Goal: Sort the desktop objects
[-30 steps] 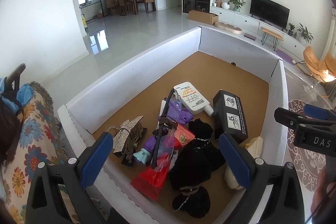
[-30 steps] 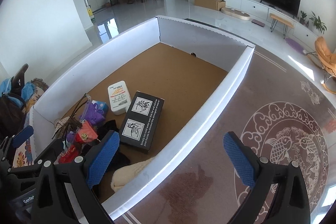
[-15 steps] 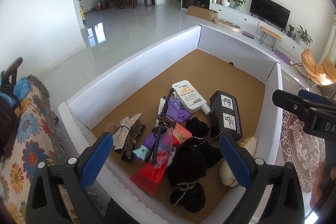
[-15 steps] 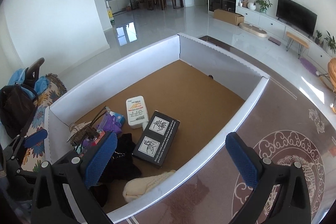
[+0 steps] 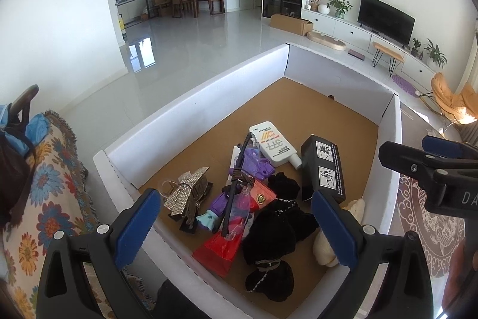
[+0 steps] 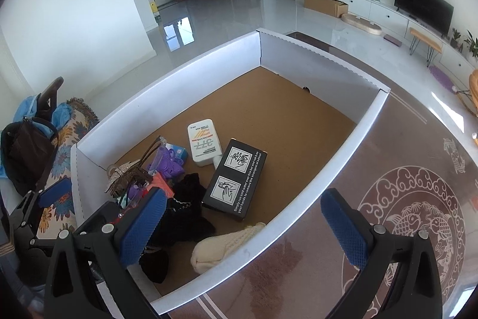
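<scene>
A white-walled box [image 5: 203, 106] [image 6: 167, 97] with a brown floor holds a pile at its near end: a white tube [image 5: 273, 144] [image 6: 203, 142], a black carton [image 5: 325, 172] [image 6: 236, 180], black fabric pieces [image 5: 277, 226] [image 6: 185, 208], a cream knit item [image 5: 328, 241] [image 6: 221, 244], a rhinestone bow clip [image 5: 186, 193], purple items [image 5: 257, 165] [image 6: 168, 162] and a red packet [image 5: 221, 247]. My left gripper [image 5: 236, 226] is open and empty above the pile. My right gripper [image 6: 243, 224] is open and empty above the box's near right wall.
A floral blanket [image 5: 44, 199] with a dark bag [image 6: 27, 151] lies left of the box. A brown patterned tabletop [image 6: 403, 199] lies to its right. The far half of the box floor [image 6: 283, 109] is bare. The right gripper's body shows in the left wrist view [image 5: 433, 172].
Both grippers have risen and drawn back a little, so the box appears slightly farther away. The objects in the box have not moved. Both stay open.
</scene>
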